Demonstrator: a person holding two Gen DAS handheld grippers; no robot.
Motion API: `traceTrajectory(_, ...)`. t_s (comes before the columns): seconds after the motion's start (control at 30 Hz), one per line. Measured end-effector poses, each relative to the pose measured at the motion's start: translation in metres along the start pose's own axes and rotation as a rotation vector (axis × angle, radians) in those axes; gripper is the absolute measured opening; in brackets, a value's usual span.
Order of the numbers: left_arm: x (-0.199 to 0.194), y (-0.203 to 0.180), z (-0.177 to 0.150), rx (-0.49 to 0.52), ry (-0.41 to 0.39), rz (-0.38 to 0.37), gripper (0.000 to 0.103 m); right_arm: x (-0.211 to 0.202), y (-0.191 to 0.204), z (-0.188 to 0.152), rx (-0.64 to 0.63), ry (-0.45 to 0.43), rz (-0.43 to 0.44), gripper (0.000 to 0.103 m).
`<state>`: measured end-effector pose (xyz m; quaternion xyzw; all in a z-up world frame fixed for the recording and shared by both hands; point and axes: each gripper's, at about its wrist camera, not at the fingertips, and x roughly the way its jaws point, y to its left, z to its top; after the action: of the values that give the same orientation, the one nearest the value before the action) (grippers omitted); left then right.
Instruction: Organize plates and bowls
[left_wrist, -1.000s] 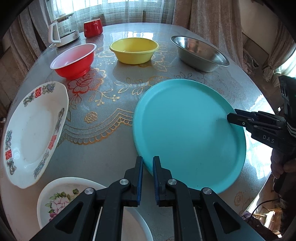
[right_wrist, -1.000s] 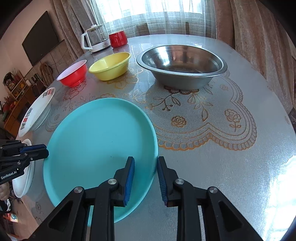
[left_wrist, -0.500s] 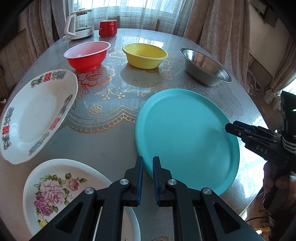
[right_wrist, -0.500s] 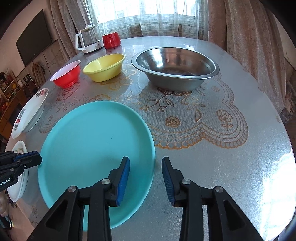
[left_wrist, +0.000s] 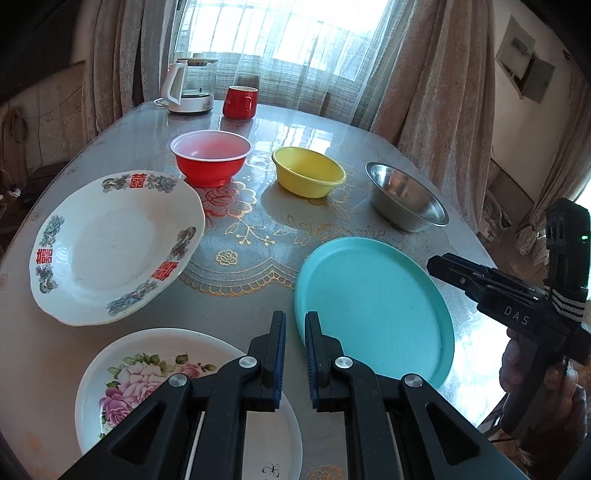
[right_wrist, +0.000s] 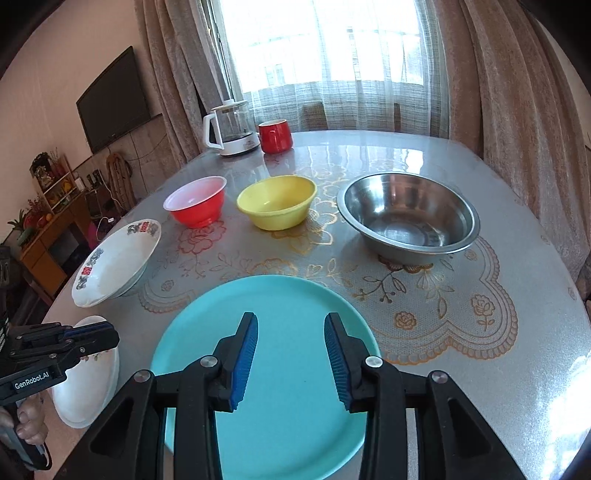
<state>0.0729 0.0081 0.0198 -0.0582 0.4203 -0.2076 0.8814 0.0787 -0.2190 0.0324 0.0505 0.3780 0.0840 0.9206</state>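
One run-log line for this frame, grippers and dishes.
left gripper: nearly shut, empty | right gripper: open, above teal plate | bowls: red, yellow, steel, unstacked

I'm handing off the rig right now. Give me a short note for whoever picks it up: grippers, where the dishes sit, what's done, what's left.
Left gripper: nearly closed, empty, between floral plate and teal plate.
Right gripper: open, empty, above the teal plate.
Patterned white plate sits far left. Red bowl, yellow bowl, steel bowl stand apart in a row behind.
Done: nothing stacked.
Left: probably stack plates and nest bowls.
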Motion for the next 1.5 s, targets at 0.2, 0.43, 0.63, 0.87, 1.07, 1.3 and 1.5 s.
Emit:
traceTrajectory(0.2,-0.021,0.023,0.010,-0.052,-0.071,0.035,0.010,0.014,0.027,0.014,0.001,0.050,0.164,0.038)
traceTrajectory(0.43,-0.045,0.078,0.018,-0.153,-0.114,0.055,0.010,0.042,0.065,0.026,0.024,0.134,0.315,0.038)
traceTrajectory(0.63,-0.053,0.131,0.016,-0.260,-0.098,0.129,0.010,0.068,0.096,0.027,0.020,0.209,0.379,0.036)
traceTrajectory(0.87,-0.062,0.179,0.011,-0.333,-0.124,0.175,0.010,0.092,0.119,0.033,0.014,0.245,0.378,0.032)
traceTrajectory(1.07,-0.065,0.221,0.018,-0.394,-0.167,0.189,0.010,0.112,0.128,0.047,0.052,0.262,0.391,0.032)
traceTrajectory(1.3,-0.049,0.248,0.023,-0.441,-0.152,0.190,0.010,0.140,0.132,0.057,0.110,0.297,0.381,0.032)
traceTrajectory(1.5,-0.036,0.258,0.031,-0.459,-0.149,0.173,0.010,0.154,0.136,0.063,0.111,0.310,0.374,0.032)
